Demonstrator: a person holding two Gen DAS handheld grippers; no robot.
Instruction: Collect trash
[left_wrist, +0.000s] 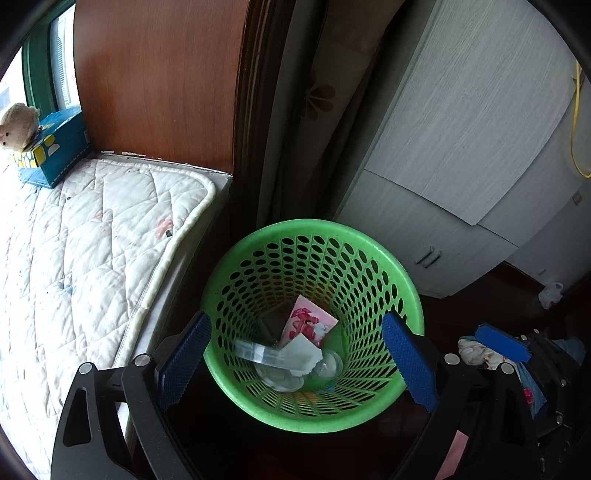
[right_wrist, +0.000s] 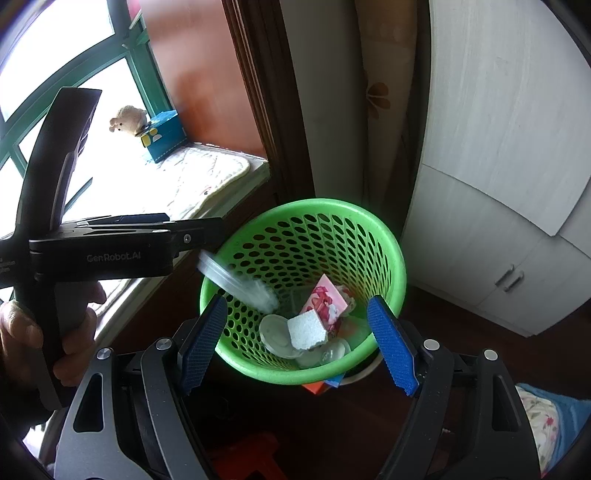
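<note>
Trash already fills the bottom of the green basket (left_wrist: 369, 240): a pink printed wrapper (left_wrist: 308, 325), a piece of white foam (right_wrist: 307, 328), a pale round lid (right_wrist: 275, 332) and some clear plastic cups (left_wrist: 327, 367) lie together there. A clear plastic strip (right_wrist: 236, 282), blurred in the right wrist view, hangs in the mouth of the basket just below the tip of the left hand-held gripper (left_wrist: 295, 358), apparently dropping in. That gripper's blue pads stand wide apart over the basket with nothing between them. The right hand-held gripper (right_wrist: 297, 339) also stands open and empty, poised above the near rim. Judging by this, much of the collecting is done. Some bits may remain: a white crumpled bag (left_wrist: 551, 293) lies on the dark floor near the cabinet (left_wrist: 461, 236), and red and blue scraps (right_wrist: 325, 386) show beneath the basket's near edge. The quilted window seat (left_wrist: 92, 240) beside the basket looks free of litter.
</note>
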